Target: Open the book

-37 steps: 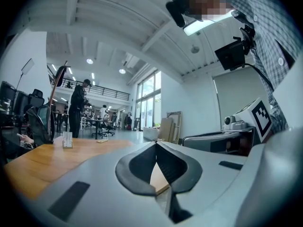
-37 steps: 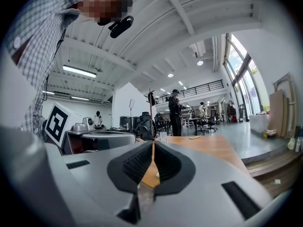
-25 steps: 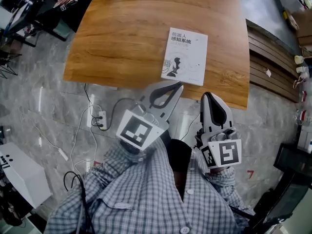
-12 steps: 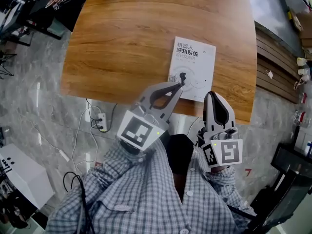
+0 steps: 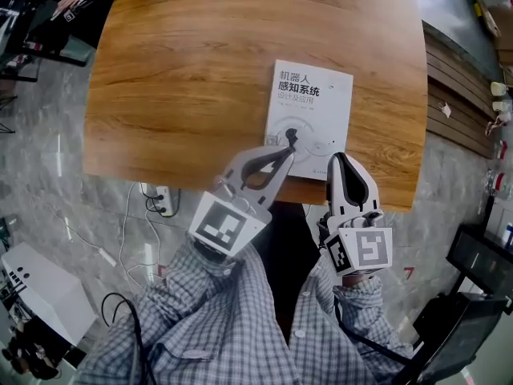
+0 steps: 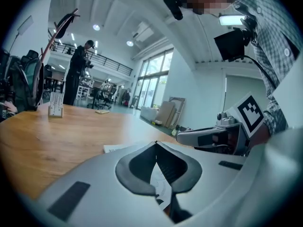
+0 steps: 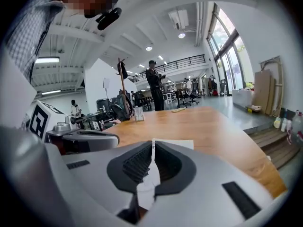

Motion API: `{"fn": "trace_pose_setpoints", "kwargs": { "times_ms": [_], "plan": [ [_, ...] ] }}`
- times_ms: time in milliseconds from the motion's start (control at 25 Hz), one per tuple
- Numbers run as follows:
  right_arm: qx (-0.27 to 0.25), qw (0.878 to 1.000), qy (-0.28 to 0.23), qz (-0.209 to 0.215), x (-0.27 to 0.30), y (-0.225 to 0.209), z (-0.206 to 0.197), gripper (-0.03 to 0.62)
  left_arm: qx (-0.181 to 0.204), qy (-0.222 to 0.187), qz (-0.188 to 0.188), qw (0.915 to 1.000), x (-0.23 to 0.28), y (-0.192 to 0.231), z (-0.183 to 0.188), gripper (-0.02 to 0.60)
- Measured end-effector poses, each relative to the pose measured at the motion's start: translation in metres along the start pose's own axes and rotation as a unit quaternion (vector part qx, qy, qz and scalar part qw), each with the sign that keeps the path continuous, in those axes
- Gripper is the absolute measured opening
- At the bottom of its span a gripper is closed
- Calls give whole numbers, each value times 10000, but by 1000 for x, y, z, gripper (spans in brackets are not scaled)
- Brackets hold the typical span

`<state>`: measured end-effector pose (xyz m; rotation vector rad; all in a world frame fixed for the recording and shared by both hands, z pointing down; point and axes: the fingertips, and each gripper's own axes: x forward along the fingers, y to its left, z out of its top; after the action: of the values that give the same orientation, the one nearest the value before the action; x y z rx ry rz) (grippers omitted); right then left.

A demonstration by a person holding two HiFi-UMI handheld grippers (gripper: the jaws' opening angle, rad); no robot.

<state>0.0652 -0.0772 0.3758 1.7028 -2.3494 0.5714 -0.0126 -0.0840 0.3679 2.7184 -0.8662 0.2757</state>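
Head view: a closed white book (image 5: 309, 119) is laid flat on the wooden table (image 5: 176, 79). Its long axis runs away from the person, title end farthest. The left gripper (image 5: 290, 137) and right gripper (image 5: 341, 159) are held over the book's near end, probably readied for the cover.

Left gripper view: jaws are shut, empty.

Right gripper view: jaws are pressed together, empty.
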Motion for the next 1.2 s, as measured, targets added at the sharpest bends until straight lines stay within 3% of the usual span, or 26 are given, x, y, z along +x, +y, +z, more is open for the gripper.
{"fn": "trace_pose_setpoints", "kwargs": {
  "times_ms": [440,560,680,840,1200],
  "plan": [
    [335,9935,1082,63,34,-56,-65,46,-352,568,391,9970,45,17,-53,6],
    [350,9880,1494,172,39,-67,-82,131,-506,687,527,9950,54,17,-65,6],
    [366,9817,1855,219,42,-77,-94,138,-493,808,652,9934,59,18,-75,6],
    [403,9713,2309,402,47,-83,-108,138,-174,953,782,9922,63,20,-83,6],
    [1171,9497,2854,541,54,-89,-118,138,-486,810,1187,9884,63,36,-80,6]
  ]
}}
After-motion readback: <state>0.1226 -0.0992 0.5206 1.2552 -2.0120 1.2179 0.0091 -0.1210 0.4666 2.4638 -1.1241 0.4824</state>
